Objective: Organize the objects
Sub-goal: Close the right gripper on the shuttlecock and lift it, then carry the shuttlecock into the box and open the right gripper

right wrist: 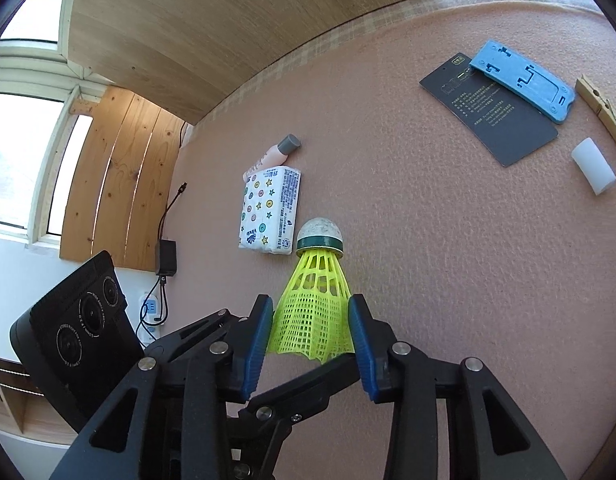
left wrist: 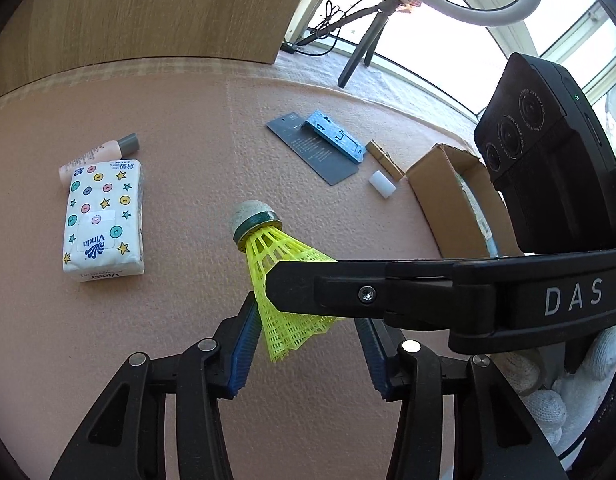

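Observation:
A yellow plastic shuttlecock [right wrist: 314,304] with a green-banded cork hangs just above the pink table cover [right wrist: 428,240], cork pointing away. My right gripper [right wrist: 312,328] is shut on its mesh skirt, both blue pads pressed against the sides. In the left wrist view the same shuttlecock [left wrist: 280,280] lies between the pads of my left gripper [left wrist: 308,332]. The left pad touches the skirt and a thin gap shows at the right pad. One black finger [left wrist: 348,284] of the right gripper crosses over the skirt there.
A tissue pack [left wrist: 104,220] and a small pink bottle [left wrist: 104,152] lie at the left. Farther back are a dark card [left wrist: 312,148], a blue plastic plate [left wrist: 336,136], a clothespin [left wrist: 384,160] and a white block [left wrist: 382,184]. An open cardboard box [left wrist: 448,200] stands at the right. A gloved hand [left wrist: 548,380] holds the right gripper.

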A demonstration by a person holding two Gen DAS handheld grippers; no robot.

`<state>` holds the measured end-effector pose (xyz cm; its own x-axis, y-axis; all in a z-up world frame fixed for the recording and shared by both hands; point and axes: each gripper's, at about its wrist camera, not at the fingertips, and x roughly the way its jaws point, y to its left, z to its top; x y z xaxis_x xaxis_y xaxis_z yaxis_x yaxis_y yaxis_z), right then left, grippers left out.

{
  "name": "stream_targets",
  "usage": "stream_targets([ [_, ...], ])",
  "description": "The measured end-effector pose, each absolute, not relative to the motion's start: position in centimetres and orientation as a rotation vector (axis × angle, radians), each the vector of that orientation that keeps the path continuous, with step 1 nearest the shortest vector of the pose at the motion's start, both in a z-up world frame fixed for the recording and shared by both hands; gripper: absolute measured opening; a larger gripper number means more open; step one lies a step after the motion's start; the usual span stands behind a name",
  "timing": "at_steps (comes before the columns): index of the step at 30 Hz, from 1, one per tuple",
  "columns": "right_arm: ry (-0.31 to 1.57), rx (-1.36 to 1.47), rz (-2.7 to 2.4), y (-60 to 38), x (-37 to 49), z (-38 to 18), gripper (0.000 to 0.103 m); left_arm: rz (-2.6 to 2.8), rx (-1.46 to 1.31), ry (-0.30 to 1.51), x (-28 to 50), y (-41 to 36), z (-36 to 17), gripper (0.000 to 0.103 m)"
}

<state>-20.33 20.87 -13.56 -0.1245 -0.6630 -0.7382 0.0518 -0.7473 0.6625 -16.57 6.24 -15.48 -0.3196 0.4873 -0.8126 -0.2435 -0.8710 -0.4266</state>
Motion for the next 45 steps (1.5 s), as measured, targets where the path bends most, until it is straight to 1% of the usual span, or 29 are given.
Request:
stream_targets([
  [8, -0.719, 1.613, -2.031, 26.3, -16.7, -10.7, 0.036, 2.162, -1.417, -0.215, -15.0, 12.2, -12.9, 0.050],
  [21, -0.788, 1.576, -2.233, 36.6, -10.6, -6.8, 0.036, 2.006, -1.309, -0.080, -12.5, 24.8, -10.2, 0.050],
  [30, -0.826, 1.609, -2.305, 41.8, -7.8, -7.0, 0.036, 1.926, -1.302, -0.027, -11.2, 30.6, -10.8, 0.050],
  [39, -0.860, 1.633, -2.313, 43.7, -6.9, -8.0, 0.036, 1.898, -1.327, -0.001, -10.9, 32.5, -11.7, 0.051],
  [40, -0.862, 1.633, -2.311, 43.8, -6.9, -8.1, 0.036, 1.895, -1.336, 0.005, -11.0, 32.6, -11.8, 0.054],
  [41, -0.862, 1.633, -2.309, 43.9, -6.9, -8.2, 0.036, 1.892, -1.345, 0.004, -11.0, 32.6, -11.9, 0.056],
  [42, -0.862, 1.626, -2.315, 44.0, -6.9, -8.2, 0.038, 1.893, -1.352, 0.002, -11.1, 32.5, -12.0, 0.064],
  [43, -0.856, 1.624, -2.331, 44.1, -6.8, -8.2, 0.045, 1.902, -1.352, 0.004, -11.2, 32.5, -12.0, 0.071],
  [44, -0.847, 1.630, -2.351, 44.2, -6.9, -8.2, 0.050, 1.902, -1.350, 0.000, -11.2, 32.4, -11.9, 0.072],
  [45, -0.844, 1.630, -2.374, 44.4, -6.9, -8.2, 0.058, 1.903, -1.349, 0.002, -11.2, 32.3, -11.9, 0.073],
])
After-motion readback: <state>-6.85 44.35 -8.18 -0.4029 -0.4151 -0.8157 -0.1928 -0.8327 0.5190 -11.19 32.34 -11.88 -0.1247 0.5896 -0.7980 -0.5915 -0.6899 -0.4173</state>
